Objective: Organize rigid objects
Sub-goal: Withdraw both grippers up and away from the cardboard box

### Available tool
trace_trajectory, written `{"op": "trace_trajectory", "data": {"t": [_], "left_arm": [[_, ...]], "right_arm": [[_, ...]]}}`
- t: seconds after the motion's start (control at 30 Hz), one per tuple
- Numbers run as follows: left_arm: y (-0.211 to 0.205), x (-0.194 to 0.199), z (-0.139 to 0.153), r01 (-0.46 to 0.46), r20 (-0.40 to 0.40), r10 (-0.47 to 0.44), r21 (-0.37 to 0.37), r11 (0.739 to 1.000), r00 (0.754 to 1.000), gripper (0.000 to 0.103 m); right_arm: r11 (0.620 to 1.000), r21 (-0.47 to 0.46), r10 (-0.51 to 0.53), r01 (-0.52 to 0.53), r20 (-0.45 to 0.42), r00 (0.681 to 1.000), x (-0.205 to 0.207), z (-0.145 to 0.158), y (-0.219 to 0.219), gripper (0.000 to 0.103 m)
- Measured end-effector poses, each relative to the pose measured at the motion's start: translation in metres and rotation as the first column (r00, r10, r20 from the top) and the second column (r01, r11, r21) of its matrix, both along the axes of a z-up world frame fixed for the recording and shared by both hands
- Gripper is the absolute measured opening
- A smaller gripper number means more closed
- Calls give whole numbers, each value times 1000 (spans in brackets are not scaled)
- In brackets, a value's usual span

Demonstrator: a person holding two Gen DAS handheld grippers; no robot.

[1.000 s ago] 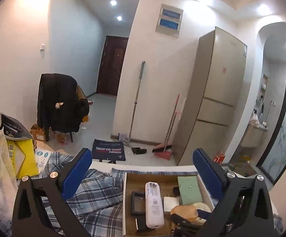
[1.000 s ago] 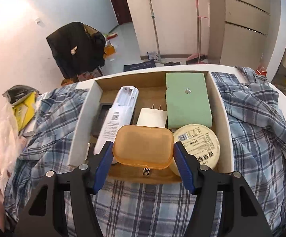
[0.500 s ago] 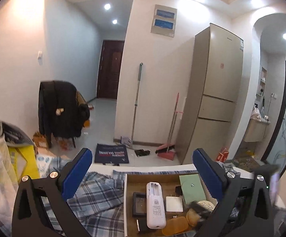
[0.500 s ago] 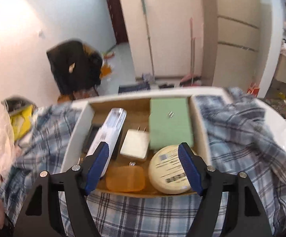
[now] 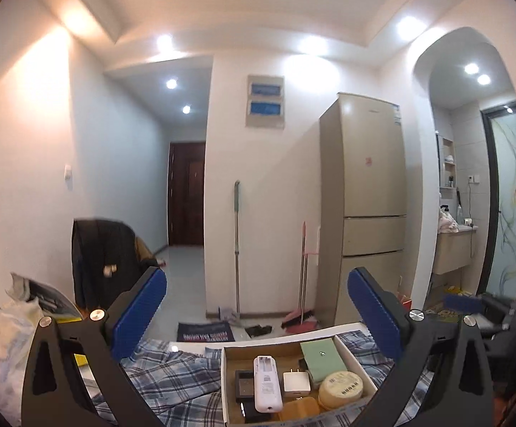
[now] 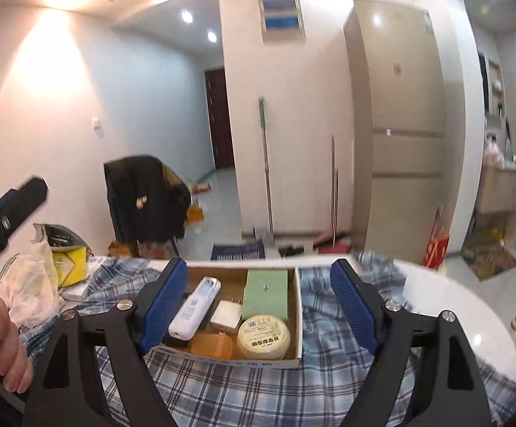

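Observation:
A shallow cardboard box [image 6: 298,306] [image 5: 224,384] lies on a plaid cloth. In it lie a white remote [image 6: 194,307] [image 5: 267,383], a white plug adapter [image 6: 226,315] [image 5: 296,384], a green case [image 6: 265,294] [image 5: 322,355], a round cream tin [image 6: 264,336] [image 5: 340,390] and an orange soap case [image 6: 211,345] [image 5: 298,411]. My right gripper [image 6: 260,306] hovers above and before the box, its jaws opening, nothing between them. My left gripper [image 5: 256,316] stands open and empty, raised behind the box.
The plaid cloth [image 6: 229,388] covers a white round table [image 6: 446,299]. White plastic bags [image 6: 31,284] and a yellow box [image 6: 69,265] sit at the left. A hand [image 6: 6,352] holds the other gripper's handle. A fridge [image 5: 364,210], mop and broom stand beyond.
My right gripper let go of the orange soap case, which now lies in the box's near row, then rose and drew back with wider jaws. The left gripper also lifted and pulled back.

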State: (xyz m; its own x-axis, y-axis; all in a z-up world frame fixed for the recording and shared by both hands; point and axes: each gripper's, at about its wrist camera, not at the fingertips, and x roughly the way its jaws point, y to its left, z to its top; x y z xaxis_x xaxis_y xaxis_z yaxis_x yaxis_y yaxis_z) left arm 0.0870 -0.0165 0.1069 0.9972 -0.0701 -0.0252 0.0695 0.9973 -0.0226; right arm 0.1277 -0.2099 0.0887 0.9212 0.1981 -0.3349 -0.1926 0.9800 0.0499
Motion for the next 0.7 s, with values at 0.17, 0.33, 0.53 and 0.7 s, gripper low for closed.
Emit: {"op": "trace_trajectory", "data": {"t": [0.17, 0.33, 0.53, 0.7], "left_arm": [[-8, -30, -21, -22, 50, 23, -6, 1000, 998, 103], [-8, -38, -53, -23, 80, 22, 11, 1000, 997, 103], [-11, -29, -87, -28, 53, 26, 28, 999, 998, 103], [-6, -18, -99, 14, -17, -13, 8, 1000, 1000, 103]], "right_arm": [[998, 48, 31, -39, 148, 989, -34, -5, -13, 100], [999, 48, -9, 1, 176, 984, -42, -28, -19, 102], [1000, 8, -20, 18, 181, 983, -38, -57, -15, 102], [999, -13, -29, 32, 164, 986, -35, -74, -14, 102]]}}
